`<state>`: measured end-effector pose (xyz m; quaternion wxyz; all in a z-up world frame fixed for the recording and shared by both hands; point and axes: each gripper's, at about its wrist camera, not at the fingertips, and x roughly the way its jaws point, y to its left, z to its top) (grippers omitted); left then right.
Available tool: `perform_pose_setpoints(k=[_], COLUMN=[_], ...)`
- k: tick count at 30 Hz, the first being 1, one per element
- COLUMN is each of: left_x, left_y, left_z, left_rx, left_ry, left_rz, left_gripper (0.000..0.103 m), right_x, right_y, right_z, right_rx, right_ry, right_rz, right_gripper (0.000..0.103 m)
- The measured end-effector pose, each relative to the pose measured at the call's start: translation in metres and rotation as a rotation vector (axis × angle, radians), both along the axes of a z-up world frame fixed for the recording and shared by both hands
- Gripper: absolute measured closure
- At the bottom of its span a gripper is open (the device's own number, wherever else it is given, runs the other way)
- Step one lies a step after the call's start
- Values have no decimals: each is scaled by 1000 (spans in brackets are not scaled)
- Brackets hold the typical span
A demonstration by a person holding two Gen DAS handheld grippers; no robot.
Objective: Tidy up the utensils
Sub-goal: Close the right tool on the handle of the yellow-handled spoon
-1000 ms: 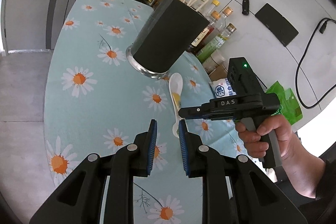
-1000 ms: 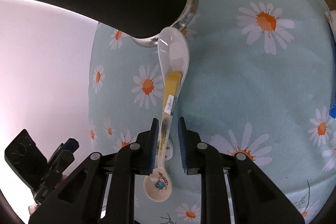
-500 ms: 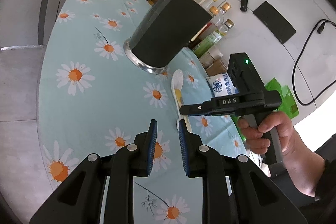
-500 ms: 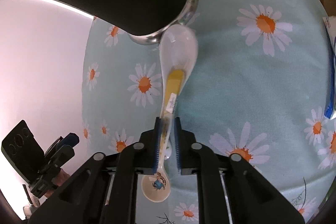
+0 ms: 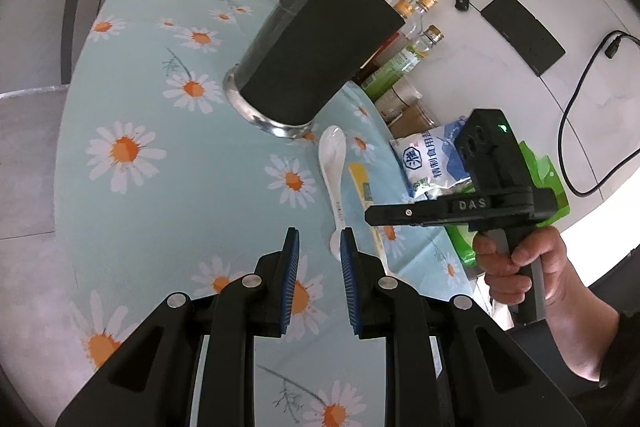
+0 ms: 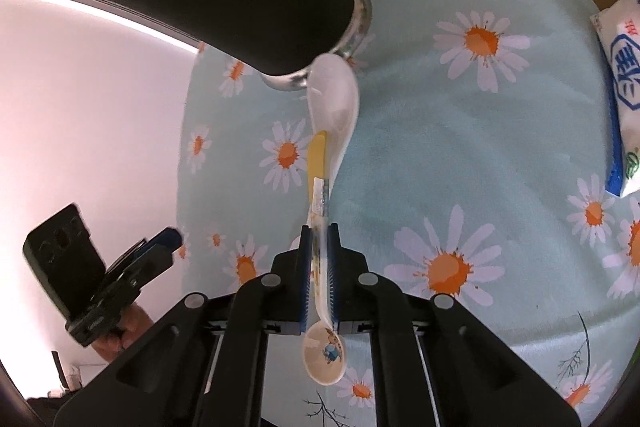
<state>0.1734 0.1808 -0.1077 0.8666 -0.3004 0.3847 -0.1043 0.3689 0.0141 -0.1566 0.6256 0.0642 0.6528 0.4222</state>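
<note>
Spoons (image 6: pixel 325 163) — near tablecloth edge (image 6: pixel 185 163)

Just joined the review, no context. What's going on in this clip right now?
A person is sorting utensils on a daisy-print tablecloth, one handheld tool in each hand. The right tool is shut on the handle of a small yellow-handled spoon with a cartoon bowl. A white ceramic soup spoon lies beside it, near the black utensil holder. The left tool hovers above the cloth, jaws slightly apart with nothing between them.
</note>
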Motion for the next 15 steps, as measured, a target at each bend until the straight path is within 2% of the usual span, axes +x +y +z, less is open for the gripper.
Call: perform_pose_setpoints(k=[7,12,13,14,15], left_x=[21,41,45,48,52], left_y=[-2,-9,-11,-12,-14], left_z=[0,-4,-4,-4,-4], left_rx=[2,22,31,46,60], left_ry=[20,63,69,72,77], left_rz=[11,-5,-9,-11,-10], left_gripper=[83,83,81,72,70], right_x=[2,7,7,8,9], right_y=[-25,-48,-53,-56,-60], right_z=[2,3,5,6,7], right_rx=[102,174,189,200,205], right_ry=[-8,2,-4,-9,-14], right_rz=[-20,-25,-21,-15,-17], right_gripper=[98,98,98,98,98])
